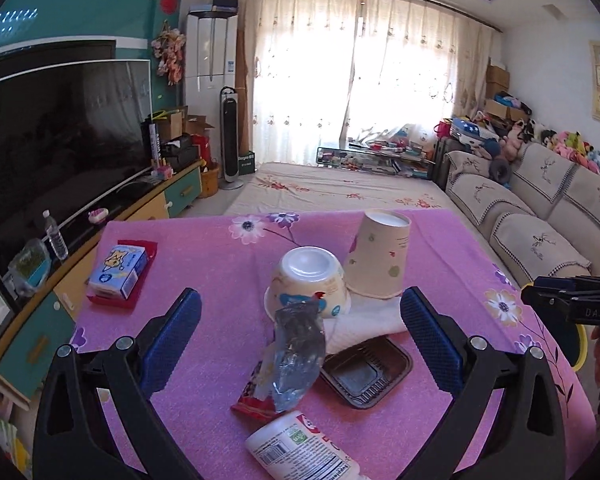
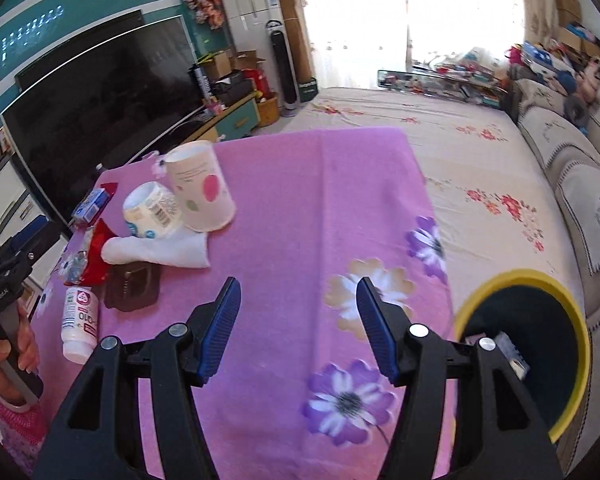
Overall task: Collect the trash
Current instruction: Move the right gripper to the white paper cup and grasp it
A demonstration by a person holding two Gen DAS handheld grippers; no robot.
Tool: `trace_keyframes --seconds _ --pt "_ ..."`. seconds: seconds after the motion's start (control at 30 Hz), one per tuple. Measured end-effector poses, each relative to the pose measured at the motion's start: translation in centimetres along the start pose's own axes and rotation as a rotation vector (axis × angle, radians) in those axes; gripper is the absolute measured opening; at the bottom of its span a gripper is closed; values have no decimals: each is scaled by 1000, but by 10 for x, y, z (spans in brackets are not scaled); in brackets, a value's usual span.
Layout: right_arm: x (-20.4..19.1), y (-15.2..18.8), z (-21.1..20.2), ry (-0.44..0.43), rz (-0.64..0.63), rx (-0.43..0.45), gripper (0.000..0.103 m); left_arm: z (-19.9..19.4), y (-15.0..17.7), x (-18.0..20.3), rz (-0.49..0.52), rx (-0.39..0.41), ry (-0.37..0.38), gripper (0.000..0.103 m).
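Note:
A heap of trash lies on the pink flowered tablecloth point(image 1: 204, 248): an upturned paper cup point(image 1: 378, 258), an upturned small white tub point(image 1: 308, 280), a white napkin point(image 1: 364, 326), a dark plastic tray point(image 1: 366, 372), a clear crumpled wrapper point(image 1: 298, 354) over a red wrapper point(image 1: 254, 402), and a white bottle point(image 1: 300, 448) lying down. My left gripper point(image 1: 300, 328) stands wide open above this heap, holding nothing. My right gripper point(image 2: 298, 328) is open over bare cloth point(image 2: 300, 208), with the heap (cup point(image 2: 200, 188), tub point(image 2: 152, 210), napkin point(image 2: 156, 252), bottle point(image 2: 80, 320)) to its left.
A yellow-rimmed bin point(image 2: 528, 344) with a small box inside stands off the table's right edge. A blue carton point(image 1: 118, 272) sits on a red tray at the far left. A television point(image 1: 56, 148) on a cabinet lies left, a sofa point(image 1: 540, 208) right, a low bed-like surface beyond.

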State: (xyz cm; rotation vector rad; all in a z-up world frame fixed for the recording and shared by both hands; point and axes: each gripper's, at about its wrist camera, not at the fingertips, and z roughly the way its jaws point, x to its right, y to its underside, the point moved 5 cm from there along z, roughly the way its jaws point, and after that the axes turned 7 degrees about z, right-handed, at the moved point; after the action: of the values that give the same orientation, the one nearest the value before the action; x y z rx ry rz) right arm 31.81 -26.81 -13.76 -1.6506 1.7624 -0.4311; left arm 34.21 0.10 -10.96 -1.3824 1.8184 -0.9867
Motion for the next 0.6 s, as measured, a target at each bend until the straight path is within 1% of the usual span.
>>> trace_keyframes --seconds 0.07,0.13,0.3,0.4,0.6 --pt "-28 -11 13 -41 -41 3 58 0 3 -9 -27 -4 -21 98" --pt "-50 -23 27 -82 -64 16 62 3 5 -14 -51 -15 -29 98" --pt "-91 -45 63 -91 -133 24 64 6 7 -16 -85 -20 -38 98" --pt "-103 -57 84 -79 -135 26 69 10 9 -14 -78 -32 -47 98" --pt "-108 -77 115 -66 -83 10 69 14 10 -5 -54 -37 -54 98"
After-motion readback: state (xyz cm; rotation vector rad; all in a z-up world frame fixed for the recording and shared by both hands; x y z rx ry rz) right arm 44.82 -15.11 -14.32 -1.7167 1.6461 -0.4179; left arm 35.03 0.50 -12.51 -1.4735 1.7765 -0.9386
